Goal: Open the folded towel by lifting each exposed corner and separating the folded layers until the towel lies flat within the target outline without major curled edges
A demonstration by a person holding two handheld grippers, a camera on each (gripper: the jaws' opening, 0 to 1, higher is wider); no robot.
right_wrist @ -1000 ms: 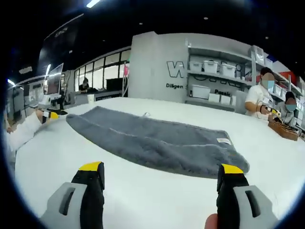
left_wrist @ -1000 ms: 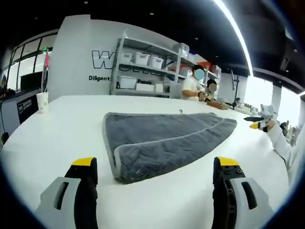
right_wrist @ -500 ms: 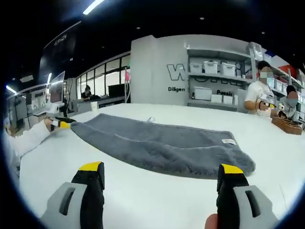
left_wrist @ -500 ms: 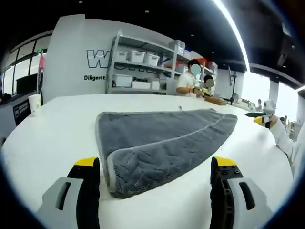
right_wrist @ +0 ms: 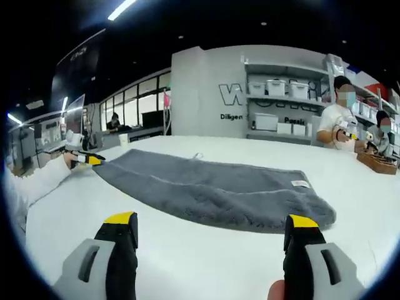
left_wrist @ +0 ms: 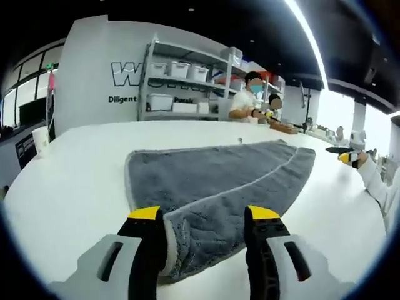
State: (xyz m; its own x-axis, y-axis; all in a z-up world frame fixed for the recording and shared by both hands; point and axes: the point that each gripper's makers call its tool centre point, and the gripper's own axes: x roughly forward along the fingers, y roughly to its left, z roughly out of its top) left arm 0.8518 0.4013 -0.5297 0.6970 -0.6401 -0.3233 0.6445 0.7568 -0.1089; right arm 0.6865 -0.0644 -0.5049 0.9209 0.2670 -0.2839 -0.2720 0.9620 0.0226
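One grey towel lay folded on one white table, filling the middle of the left gripper view and narrowing toward the right of the frame. Its near corner, a doubled layer with a pale stitched hem, sat at the bottom centre between the two yellow-tipped jaws of the left gripper. The jaws stood partly closed around that corner, each just beside the fabric, but from this low angle I could not tell whether they pinched it or merely flanked it. At the far right edge of that view the other gripper and a white sleeve appeared small, near the towel's distant end.

In the right gripper view the same towel stretched across the middle of the frame, with one small white label on its upper layer toward the right. The right gripper hovered low at the bottom of the frame, its two jaws spread wide and apart from the cloth, bare table showing between them. At the left edge the left gripper's yellow tip met the towel's far corner.

Behind the table, in the upper part of both views, stood one grey shelving unit carrying several white bins, and two seated people worked at the upper right.
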